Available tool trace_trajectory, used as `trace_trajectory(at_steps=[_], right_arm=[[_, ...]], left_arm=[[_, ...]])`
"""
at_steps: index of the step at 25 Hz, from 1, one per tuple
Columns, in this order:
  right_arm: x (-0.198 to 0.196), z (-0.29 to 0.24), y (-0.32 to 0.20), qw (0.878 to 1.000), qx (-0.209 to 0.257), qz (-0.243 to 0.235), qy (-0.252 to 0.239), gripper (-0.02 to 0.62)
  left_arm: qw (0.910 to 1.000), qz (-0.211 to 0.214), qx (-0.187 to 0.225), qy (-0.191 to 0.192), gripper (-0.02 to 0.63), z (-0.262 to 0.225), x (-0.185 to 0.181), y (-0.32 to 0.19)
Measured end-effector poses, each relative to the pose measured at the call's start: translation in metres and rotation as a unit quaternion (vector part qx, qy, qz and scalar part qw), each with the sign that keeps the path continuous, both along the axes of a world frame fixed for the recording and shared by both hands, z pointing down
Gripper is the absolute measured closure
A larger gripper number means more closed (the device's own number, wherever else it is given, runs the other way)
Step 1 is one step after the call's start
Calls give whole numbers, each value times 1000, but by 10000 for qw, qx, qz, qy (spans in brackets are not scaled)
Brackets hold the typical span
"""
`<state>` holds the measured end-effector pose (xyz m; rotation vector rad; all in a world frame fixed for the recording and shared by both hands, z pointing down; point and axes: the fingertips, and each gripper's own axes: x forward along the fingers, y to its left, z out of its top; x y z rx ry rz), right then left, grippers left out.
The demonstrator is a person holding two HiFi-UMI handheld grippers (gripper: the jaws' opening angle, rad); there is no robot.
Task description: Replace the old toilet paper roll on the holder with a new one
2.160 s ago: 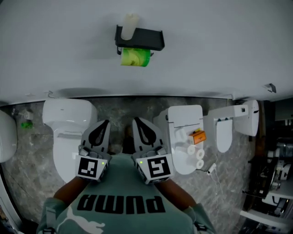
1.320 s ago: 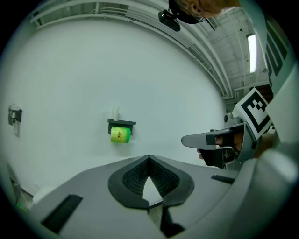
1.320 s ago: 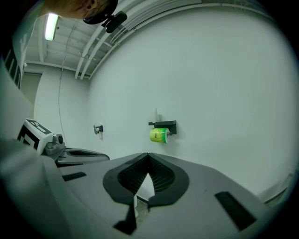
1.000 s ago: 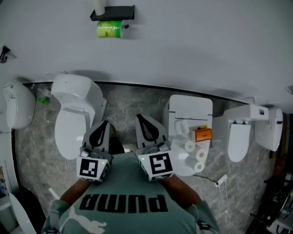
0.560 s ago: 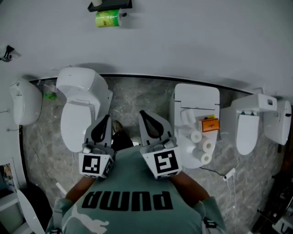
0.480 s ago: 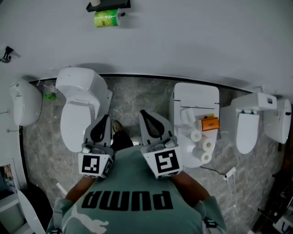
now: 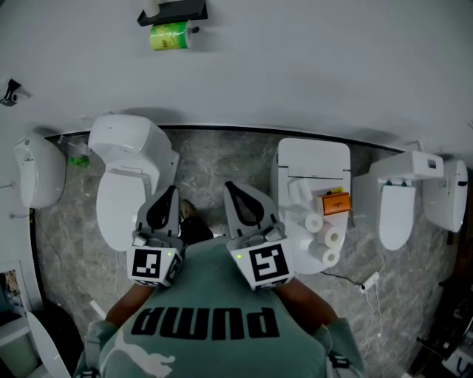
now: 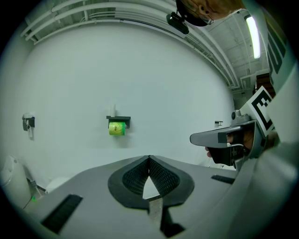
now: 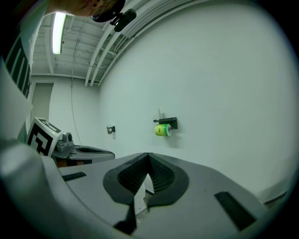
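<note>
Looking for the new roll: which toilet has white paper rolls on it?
The toilet beside the right gripper: white rolls and an orange box lie on it; the other toilets hold none.

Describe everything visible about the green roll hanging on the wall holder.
The green roll is a short cylinder, bright yellow-green with lighter mottling. It lies level, its axis running along the white wall. It hangs directly beneath a black, shelf-like holder, the only thing seen touching it. A small pale end piece shows at its right. Whether it is wrapped or bare paper cannot be told.
</note>
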<state>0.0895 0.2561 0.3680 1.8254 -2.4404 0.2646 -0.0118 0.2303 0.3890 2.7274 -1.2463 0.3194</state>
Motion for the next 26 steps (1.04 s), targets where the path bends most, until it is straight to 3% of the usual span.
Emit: trace_trajectory(at_steps=[6,26], right_arm=[[-9,4,-4,9997,-103,-185,83,591],[-3,9,-8,9999,-146,-67,-31,592]], left_arm=[[10000,-6,-24,14,603,0,-2,-7],[9999,116,-103,7,603,7,1,-9]])
